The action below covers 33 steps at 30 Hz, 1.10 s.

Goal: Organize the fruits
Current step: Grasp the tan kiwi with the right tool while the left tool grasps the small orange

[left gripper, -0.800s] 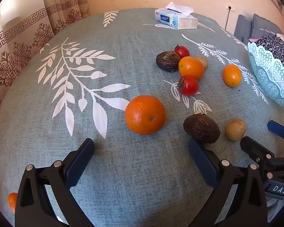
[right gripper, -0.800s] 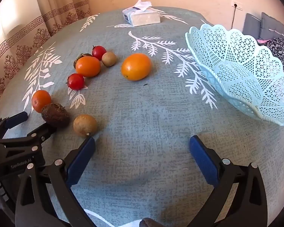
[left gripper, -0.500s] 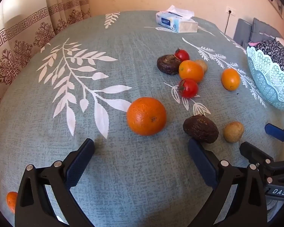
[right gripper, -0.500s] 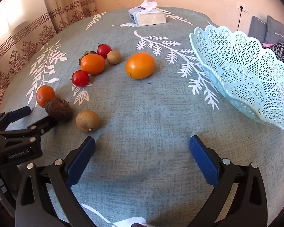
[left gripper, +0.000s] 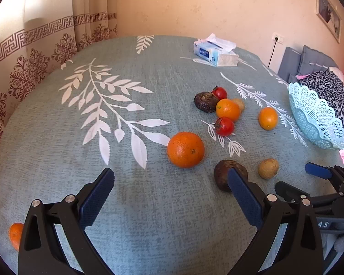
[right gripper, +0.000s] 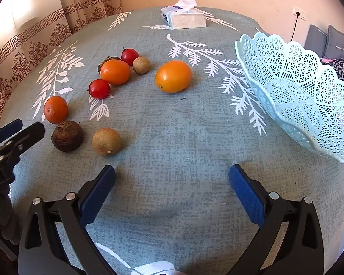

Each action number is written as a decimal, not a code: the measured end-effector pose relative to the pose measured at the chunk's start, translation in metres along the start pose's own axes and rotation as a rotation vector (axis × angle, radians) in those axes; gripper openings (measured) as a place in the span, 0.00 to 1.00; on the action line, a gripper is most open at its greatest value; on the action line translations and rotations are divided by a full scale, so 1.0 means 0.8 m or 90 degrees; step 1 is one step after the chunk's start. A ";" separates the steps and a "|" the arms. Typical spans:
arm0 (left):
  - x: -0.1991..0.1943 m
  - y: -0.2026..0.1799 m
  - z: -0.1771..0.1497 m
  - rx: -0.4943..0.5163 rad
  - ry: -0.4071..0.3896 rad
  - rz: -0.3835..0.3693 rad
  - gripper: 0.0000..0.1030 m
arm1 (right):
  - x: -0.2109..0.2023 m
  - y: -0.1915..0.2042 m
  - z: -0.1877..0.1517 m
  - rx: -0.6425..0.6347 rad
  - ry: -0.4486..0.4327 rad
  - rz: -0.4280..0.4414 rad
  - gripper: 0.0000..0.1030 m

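Both grippers hang over the counter (right gripper: 172,137) with jaws spread wide and nothing between them. The fruit lies loose on the cloth: an orange (left gripper: 185,149) just ahead of the left gripper (left gripper: 170,190), a dark fruit (left gripper: 222,174) and a tan one (right gripper: 106,141) beside it, and a cluster with two tomatoes (right gripper: 99,88) further off. The basket (right gripper: 298,91) stands empty at the right.

I'd say nothing is sorted yet. The left gripper should centre on the orange, come down low and close gently so it doesn't roll.

The dark fruit is partly hidden behind the left gripper's pad. Another orange fruit (left gripper: 15,235) is cut off at the left view's edge, and the right gripper (right gripper: 172,189) shows only its jaws.
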<state>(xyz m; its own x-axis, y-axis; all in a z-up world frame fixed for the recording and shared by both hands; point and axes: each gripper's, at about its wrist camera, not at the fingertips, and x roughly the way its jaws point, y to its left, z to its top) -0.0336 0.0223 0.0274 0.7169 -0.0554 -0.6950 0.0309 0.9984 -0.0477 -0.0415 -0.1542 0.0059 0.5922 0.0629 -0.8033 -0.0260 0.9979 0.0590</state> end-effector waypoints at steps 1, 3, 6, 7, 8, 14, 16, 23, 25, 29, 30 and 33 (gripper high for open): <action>-0.002 0.001 -0.001 0.001 -0.001 0.002 0.95 | -0.001 0.001 0.000 0.002 -0.002 0.001 0.98; -0.007 0.003 -0.005 0.004 -0.004 0.005 0.95 | -0.002 -0.009 0.001 -0.002 -0.008 0.015 0.98; -0.014 0.008 -0.010 0.001 -0.005 0.012 0.95 | -0.011 -0.004 -0.002 -0.013 -0.025 0.025 0.98; -0.016 0.010 -0.011 -0.001 -0.006 0.014 0.95 | -0.014 -0.005 -0.004 -0.015 -0.032 0.026 0.98; -0.018 0.013 -0.013 -0.002 -0.006 0.019 0.95 | -0.017 -0.004 -0.004 -0.017 -0.037 0.029 0.97; -0.037 0.027 -0.019 -0.005 -0.012 0.042 0.95 | -0.025 0.007 0.006 -0.011 -0.047 0.072 0.85; -0.043 0.032 -0.021 -0.004 -0.018 0.053 0.95 | -0.022 0.013 0.013 -0.014 -0.037 0.088 0.75; -0.074 0.065 -0.027 -0.026 -0.033 0.098 0.95 | -0.003 0.031 0.031 -0.060 -0.017 0.130 0.49; -0.083 0.076 -0.030 -0.032 -0.038 0.112 0.95 | -0.001 0.036 0.030 -0.074 -0.018 0.125 0.46; -0.100 0.099 -0.039 -0.043 -0.038 0.144 0.95 | 0.001 0.034 0.028 -0.086 -0.020 0.118 0.35; -0.104 0.105 -0.042 -0.046 -0.037 0.152 0.95 | 0.001 0.032 0.029 -0.084 -0.020 0.118 0.32; -0.114 0.119 -0.051 -0.048 -0.029 0.169 0.95 | 0.001 0.029 0.030 -0.077 -0.019 0.118 0.28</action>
<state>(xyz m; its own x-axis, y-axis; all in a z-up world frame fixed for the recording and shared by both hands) -0.1243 0.1219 0.0569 0.7237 0.2105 -0.6572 -0.2134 0.9739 0.0770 -0.0225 -0.1310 0.0206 0.5915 0.2469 -0.7676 -0.2326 0.9637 0.1307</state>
